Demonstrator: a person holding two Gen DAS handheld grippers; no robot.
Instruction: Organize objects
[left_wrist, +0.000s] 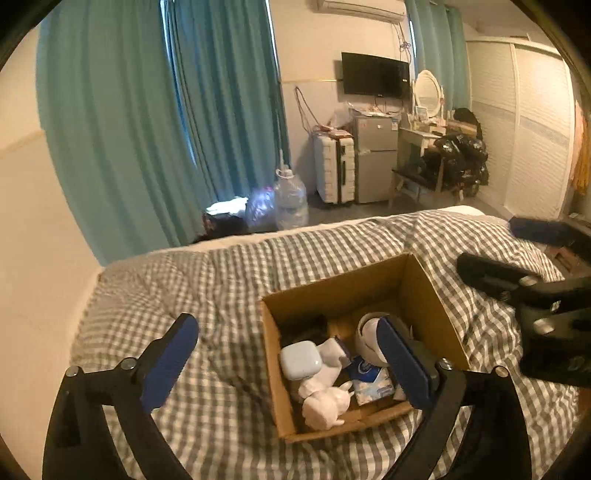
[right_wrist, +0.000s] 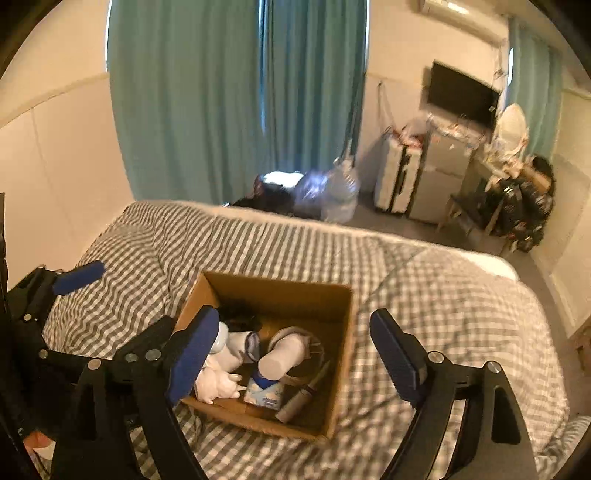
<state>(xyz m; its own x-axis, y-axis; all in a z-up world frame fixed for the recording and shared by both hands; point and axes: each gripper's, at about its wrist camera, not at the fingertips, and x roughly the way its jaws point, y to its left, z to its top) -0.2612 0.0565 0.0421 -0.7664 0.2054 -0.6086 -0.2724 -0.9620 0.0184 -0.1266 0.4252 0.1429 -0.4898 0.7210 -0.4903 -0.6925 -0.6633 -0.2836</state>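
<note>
A cardboard box sits open on a bed covered with a grey-and-white checked quilt. Inside the box, packed close together: a pale blue case, a white rabbit figure, a tissue pack with blue print, a round white device, and something dark in the far corner that cannot be made out. From the right wrist view a white cylinder leans across the contents, and a slim tube lies along the near right wall of the box.

The left gripper hangs above the box's left edge, fingers spread wide, nothing between them. One blue pad is over the quilt, the other over the box interior. The right gripper hangs above the box's near side, likewise released and empty; its left finger overlaps the rabbit in the picture, its right finger is over the quilt beside the box.

Background, beyond the bed: teal curtains, a large water bottle on the floor, a white suitcase, a small fridge, a wall television, and a dressing table with an oval mirror.
</note>
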